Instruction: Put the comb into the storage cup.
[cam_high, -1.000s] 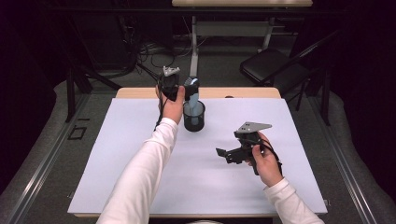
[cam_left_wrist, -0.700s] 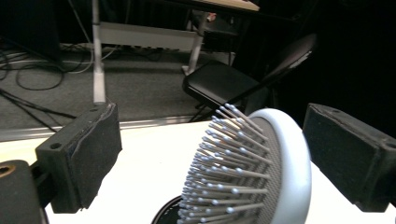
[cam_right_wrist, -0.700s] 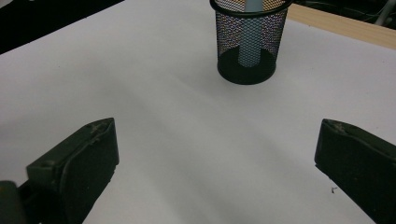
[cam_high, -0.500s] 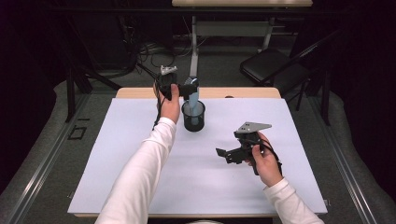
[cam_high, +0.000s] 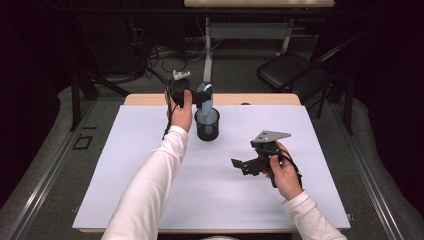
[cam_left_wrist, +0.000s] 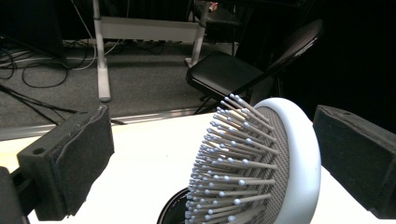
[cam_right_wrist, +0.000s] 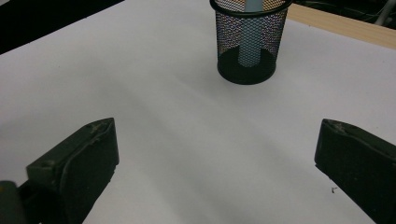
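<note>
A pale blue hairbrush (cam_high: 207, 96) stands handle-down in a black mesh cup (cam_high: 207, 126) at the table's far middle. My left gripper (cam_high: 201, 95) is level with the brush head, and its jaws have just been opening. In the left gripper view the bristled head (cam_left_wrist: 261, 158) sits between the two wide-apart pads (cam_left_wrist: 70, 168), with the bristles clear of the left one. My right gripper (cam_high: 239, 165) hovers open over the white table at the right with nothing in it. Its own view shows the cup (cam_right_wrist: 247, 44) ahead, the brush handle (cam_right_wrist: 250, 49) inside.
The white table top (cam_high: 125, 190) has a wooden strip (cam_high: 260, 99) along its far edge. Beyond it stand a black folding chair (cam_high: 285, 67), desk legs and loose cables on the floor.
</note>
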